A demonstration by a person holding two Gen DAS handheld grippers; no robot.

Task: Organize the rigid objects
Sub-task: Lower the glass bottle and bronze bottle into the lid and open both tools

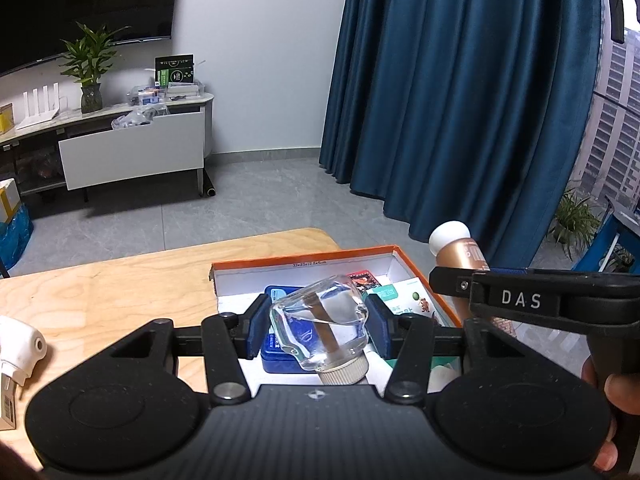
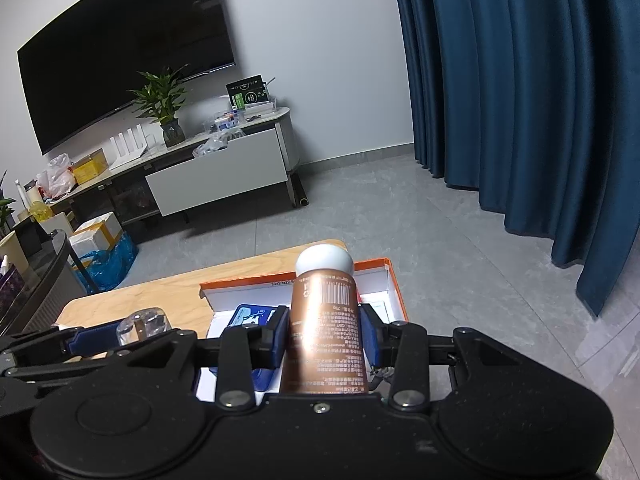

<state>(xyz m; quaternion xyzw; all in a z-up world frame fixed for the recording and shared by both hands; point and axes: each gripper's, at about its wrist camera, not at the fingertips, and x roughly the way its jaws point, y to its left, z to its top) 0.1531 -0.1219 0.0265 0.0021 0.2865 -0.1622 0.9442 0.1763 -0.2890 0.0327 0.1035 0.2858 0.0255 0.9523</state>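
Left wrist view: left gripper (image 1: 318,320) clamped on a clear glass bottle (image 1: 320,322), blue pads pressing both its sides.
Bottle: tilted, ribbed cap (image 1: 346,372) toward the camera, held above the box (image 1: 404,258).
Box: orange-rimmed, white inside, at the far right of the wooden table (image 1: 120,284); a blue tin (image 1: 276,354) and printed packets lie in it.
Right edge: right gripper (image 1: 464,280) holding a copper tube (image 1: 464,250), white cap up.
Near left: white device (image 1: 18,346) on the table.

Right wrist view: right gripper (image 2: 325,334) closed on the copper tube (image 2: 324,328), pads on both sides.
Tube: upright, white cap (image 2: 324,260) far end, over the box (image 2: 376,266).
Left: glass bottle (image 2: 142,322) in the left gripper (image 2: 120,334), just beside.
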